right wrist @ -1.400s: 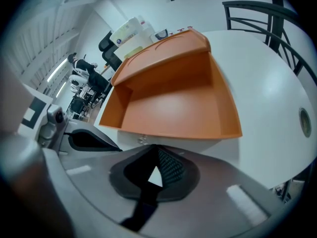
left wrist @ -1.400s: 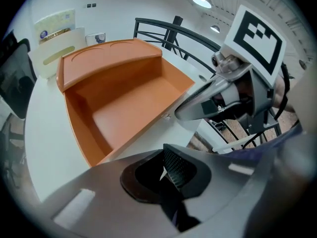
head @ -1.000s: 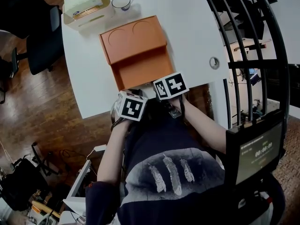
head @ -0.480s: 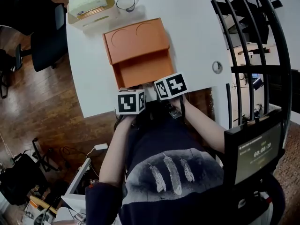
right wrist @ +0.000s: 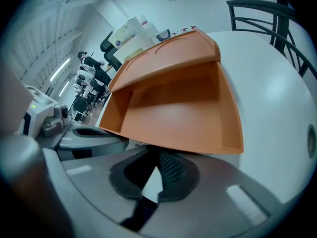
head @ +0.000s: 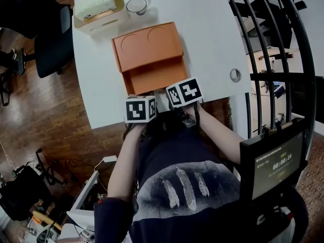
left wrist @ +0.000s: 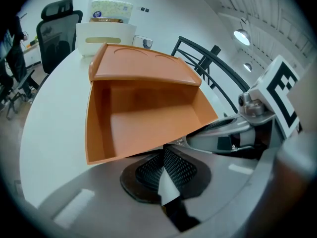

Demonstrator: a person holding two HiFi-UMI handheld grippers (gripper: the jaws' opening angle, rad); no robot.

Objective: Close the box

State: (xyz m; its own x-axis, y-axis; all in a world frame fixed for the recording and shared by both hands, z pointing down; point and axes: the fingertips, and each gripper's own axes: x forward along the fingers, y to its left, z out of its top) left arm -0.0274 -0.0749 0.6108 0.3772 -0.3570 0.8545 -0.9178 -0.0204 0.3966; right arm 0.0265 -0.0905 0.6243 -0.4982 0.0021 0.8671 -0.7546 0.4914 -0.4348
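Note:
An orange box lies open on the white table [head: 212, 29]. Its shallow tray [head: 154, 76] is nearest me and its lid [head: 147, 45] is folded back flat behind it. The tray is empty in the left gripper view [left wrist: 143, 118] and the right gripper view [right wrist: 178, 113]. My left gripper [left wrist: 165, 157] is shut with nothing in it, just short of the tray's near wall. Its marker cube [head: 140, 109] is at the table's front edge. My right gripper [right wrist: 161, 165] is also shut and empty at that near wall, beside its marker cube [head: 184, 92].
A white tissue holder [head: 97, 6] and a glass cup [head: 135, 4] stand behind the lid. A round cable hole [head: 234, 75] sits at the table's right. A black railing [head: 273, 49] runs along the right, and an office chair [head: 48, 39] stands at the left.
My left gripper has moved up and to the right, closer to the box's near wall. The right gripper and the box have stayed put.

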